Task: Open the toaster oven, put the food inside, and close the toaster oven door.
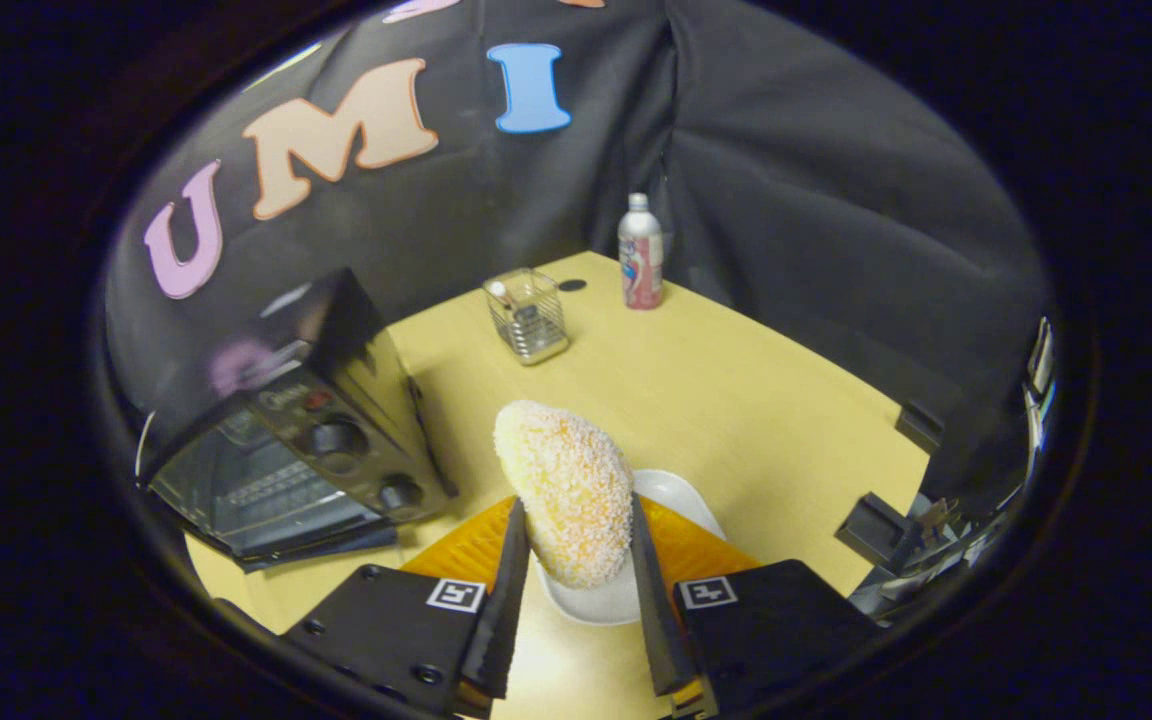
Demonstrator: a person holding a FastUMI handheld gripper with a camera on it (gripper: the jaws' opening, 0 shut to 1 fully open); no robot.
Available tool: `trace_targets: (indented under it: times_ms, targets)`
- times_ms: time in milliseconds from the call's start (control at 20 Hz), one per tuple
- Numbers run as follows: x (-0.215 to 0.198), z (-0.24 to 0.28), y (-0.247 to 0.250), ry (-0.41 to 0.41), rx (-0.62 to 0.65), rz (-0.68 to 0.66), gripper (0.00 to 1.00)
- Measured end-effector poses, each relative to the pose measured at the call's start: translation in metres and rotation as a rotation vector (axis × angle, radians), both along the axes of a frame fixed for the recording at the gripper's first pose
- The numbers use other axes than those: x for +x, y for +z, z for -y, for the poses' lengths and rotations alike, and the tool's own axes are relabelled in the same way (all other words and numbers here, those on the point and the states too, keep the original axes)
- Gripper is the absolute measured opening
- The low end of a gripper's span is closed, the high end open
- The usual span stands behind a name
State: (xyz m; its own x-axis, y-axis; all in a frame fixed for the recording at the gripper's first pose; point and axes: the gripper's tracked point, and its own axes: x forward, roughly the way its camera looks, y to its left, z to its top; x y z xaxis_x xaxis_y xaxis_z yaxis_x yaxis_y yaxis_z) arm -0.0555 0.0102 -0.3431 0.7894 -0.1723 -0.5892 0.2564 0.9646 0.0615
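I've got the gripper (576, 560) clamped on the bread roll (568, 490), lifted above the white plate (671, 495); toaster oven (301, 450) off left of the fingers, door looks open I think, loading and closing still left

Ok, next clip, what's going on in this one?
The hand-held gripper is shut on a sugar-coated bread roll, both fingers pressing its sides, holding it above a white plate on the wooden table. The toaster oven sits off to the left with its door looking open, so the food is not inside yet. A wire basket and a bottle stand further back.
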Motion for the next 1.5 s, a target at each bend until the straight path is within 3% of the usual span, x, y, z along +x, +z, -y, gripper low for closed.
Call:
trace_targets:
  times_ms: [300, 750, 1000, 1250, 1500]
  targets:
    - [-0.028, -0.075, 0.020, 0.097, 0.080, 0.044, 0.56]
    - [-0.072, -0.183, 0.002, 0.218, 0.252, -0.007, 0.55]
    - [-0.065, -0.226, -0.011, 0.173, 0.375, -0.029, 0.56]
    - [-0.032, -0.250, -0.025, 0.058, 0.502, -0.022, 0.58]
    - [-0.004, -0.260, -0.031, 0.005, 0.544, -0.003, 0.59]
